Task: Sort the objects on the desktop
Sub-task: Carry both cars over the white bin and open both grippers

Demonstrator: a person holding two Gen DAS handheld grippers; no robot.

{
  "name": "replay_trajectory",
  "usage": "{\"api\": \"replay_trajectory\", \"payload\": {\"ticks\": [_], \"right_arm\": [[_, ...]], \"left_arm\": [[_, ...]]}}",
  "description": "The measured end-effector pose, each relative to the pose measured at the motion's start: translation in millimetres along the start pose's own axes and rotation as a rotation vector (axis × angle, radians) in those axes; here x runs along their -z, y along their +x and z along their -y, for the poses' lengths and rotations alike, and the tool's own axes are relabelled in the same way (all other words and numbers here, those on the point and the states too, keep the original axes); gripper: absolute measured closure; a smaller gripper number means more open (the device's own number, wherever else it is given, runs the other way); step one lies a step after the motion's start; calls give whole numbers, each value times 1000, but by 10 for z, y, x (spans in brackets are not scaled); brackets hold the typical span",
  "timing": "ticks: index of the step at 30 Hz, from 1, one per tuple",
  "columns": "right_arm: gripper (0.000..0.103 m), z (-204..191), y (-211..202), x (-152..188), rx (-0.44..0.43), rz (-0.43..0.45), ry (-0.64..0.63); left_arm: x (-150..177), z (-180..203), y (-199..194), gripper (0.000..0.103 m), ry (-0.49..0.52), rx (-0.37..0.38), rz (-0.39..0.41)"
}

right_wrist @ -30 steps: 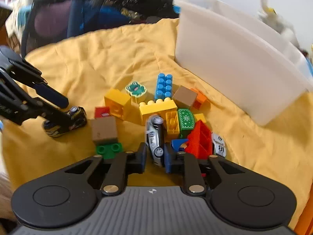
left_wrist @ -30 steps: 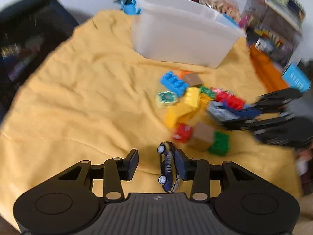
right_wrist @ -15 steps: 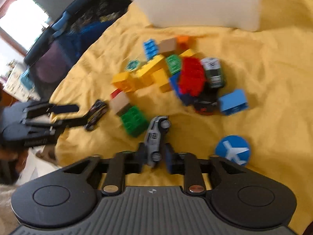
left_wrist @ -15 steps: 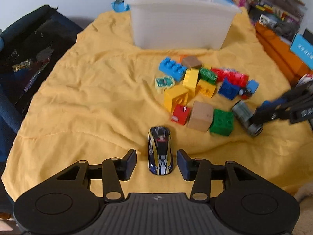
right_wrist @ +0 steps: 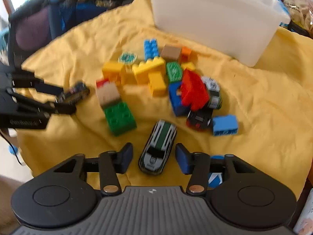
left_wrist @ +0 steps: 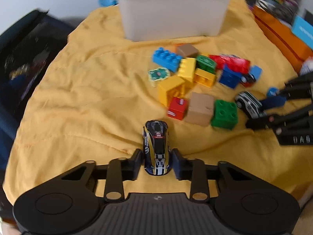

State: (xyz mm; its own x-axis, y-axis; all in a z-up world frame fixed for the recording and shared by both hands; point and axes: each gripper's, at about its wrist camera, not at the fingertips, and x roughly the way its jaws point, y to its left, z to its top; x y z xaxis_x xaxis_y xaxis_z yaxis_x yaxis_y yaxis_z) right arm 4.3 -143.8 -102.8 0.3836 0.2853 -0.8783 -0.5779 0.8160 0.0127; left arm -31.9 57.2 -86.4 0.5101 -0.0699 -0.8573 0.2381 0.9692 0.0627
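The right hand-held gripper is standing released now, its fingers spread wide of the grey-and-green car, which half a second ago was pinched between them; the car is now lying on the yellow cloth at lower centre of the right view. Over on the left, the left hand-held gripper is bracketing the dark blue car at lower centre of its view, narrower than a moment back, fingers just beside the car's flanks; whether they are actually gripping, I cannot tell. So the cars are seemingly being lined up apart from the bricks. The brick pile is sitting mid-frame, and the white bin is standing at the top. The cloth is lying rumpled, with dark bags at the upper left and cluttered shelves at the upper right.
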Motion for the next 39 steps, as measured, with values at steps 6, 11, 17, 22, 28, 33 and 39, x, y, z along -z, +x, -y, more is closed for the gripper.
{"api": "replay_trajectory", "payload": {"ticks": [6, 11, 17, 22, 28, 33, 39], "right_arm": [[70, 49, -159, 11, -4, 47, 28], [70, 189, -499, -218, 44, 156, 29], [70, 477, -701, -688, 125, 296, 52], [70, 667, -838, -1218, 220, 405, 12], [70, 920, -646, -1822, 220, 432, 72], [70, 1132, -274, -2075, 236, 365, 147], [59, 1204, 12, -2043, 249, 290, 187]], "left_arm": [[-179, -158, -253, 70, -35, 48, 85], [-764, -333, -632, 70, -51, 76, 265], [-1691, -454, -842, 70, -39, 97, 439], [-2283, -453, -539, 70, -16, 59, 456], [-2715, -450, 150, 70, -13, 31, 350], [-2680, -406, 634, 70, -11, 3, 241], [-2581, -425, 436, 51, -35, -13, 277]]}}
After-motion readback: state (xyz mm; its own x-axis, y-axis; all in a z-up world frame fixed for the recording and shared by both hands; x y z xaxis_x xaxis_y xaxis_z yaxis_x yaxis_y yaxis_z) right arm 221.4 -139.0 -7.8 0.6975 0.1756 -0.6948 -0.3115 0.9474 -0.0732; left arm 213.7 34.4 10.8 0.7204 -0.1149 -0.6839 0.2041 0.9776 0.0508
